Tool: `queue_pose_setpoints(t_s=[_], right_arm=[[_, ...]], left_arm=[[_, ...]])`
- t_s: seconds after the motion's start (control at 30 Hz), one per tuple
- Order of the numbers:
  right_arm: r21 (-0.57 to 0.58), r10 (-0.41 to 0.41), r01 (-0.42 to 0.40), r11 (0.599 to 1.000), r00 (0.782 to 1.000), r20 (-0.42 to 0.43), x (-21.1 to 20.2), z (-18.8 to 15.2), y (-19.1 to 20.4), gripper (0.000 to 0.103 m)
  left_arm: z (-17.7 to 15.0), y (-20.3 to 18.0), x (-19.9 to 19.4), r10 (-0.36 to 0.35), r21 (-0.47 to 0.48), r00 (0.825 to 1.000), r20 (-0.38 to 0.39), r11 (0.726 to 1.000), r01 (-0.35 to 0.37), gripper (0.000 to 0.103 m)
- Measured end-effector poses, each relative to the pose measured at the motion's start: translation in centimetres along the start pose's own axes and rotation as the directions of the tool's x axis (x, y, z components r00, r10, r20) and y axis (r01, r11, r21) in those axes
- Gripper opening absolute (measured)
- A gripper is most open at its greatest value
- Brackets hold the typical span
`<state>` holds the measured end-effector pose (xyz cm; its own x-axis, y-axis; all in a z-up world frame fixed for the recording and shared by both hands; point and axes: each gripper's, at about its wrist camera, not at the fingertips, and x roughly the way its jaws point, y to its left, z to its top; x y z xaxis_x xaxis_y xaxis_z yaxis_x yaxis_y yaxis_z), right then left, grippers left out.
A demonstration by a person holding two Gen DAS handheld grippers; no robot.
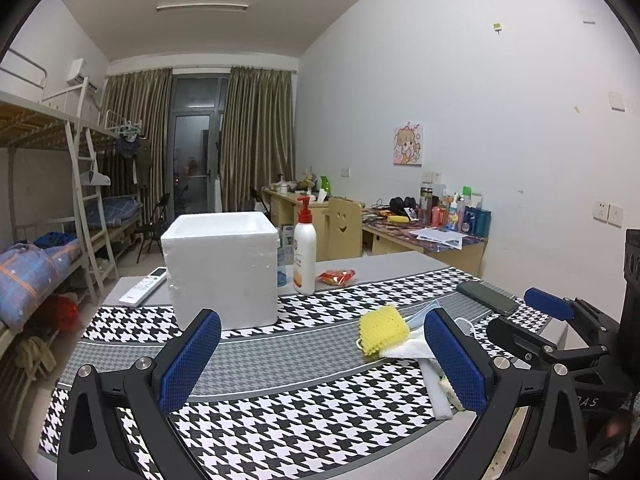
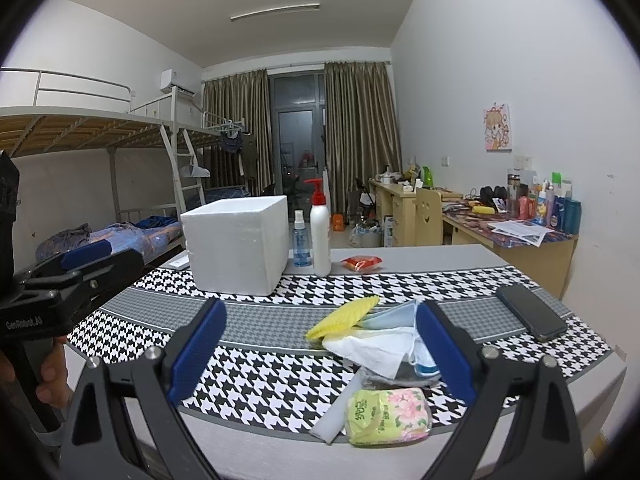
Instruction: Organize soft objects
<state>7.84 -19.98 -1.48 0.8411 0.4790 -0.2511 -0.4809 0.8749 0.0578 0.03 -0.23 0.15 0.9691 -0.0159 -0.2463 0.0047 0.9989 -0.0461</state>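
A pile of soft things lies on the houndstooth cloth: a yellow sponge (image 1: pixel 382 330) (image 2: pixel 344 317), a light blue face mask (image 2: pixel 390 315), a white tissue (image 2: pixel 376 350), a grey cloth (image 2: pixel 394 374), a white foam strip (image 2: pixel 336 412) and a green floral tissue pack (image 2: pixel 388 416). A white foam box (image 1: pixel 222 264) (image 2: pixel 238 242) stands open-topped behind them. My left gripper (image 1: pixel 320 358) is open, with the pile at its right finger. My right gripper (image 2: pixel 320 354) is open over the pile, nothing between its blue pads.
Behind the box stand a pump bottle (image 1: pixel 305 246) (image 2: pixel 321 232) and a small spray bottle (image 2: pixel 301 240). A red snack packet (image 1: pixel 336 277), a white remote (image 1: pixel 144 286) and a black phone (image 2: pixel 530 312) also lie on the table. Bunk beds on the left, cluttered desks on the right.
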Motion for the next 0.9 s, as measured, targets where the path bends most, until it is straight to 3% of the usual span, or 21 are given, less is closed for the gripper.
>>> queue_pose_setpoints(t_s=[0.9], right_arm=[[0.011, -0.011, 0.012, 1.000, 1.000, -0.010, -0.22, 0.07, -0.36, 0.098]], left_arm=[[0.43, -0.46, 0.57, -0.013, 0.013, 1.000, -0.027, 1.000, 0.013, 0.102]])
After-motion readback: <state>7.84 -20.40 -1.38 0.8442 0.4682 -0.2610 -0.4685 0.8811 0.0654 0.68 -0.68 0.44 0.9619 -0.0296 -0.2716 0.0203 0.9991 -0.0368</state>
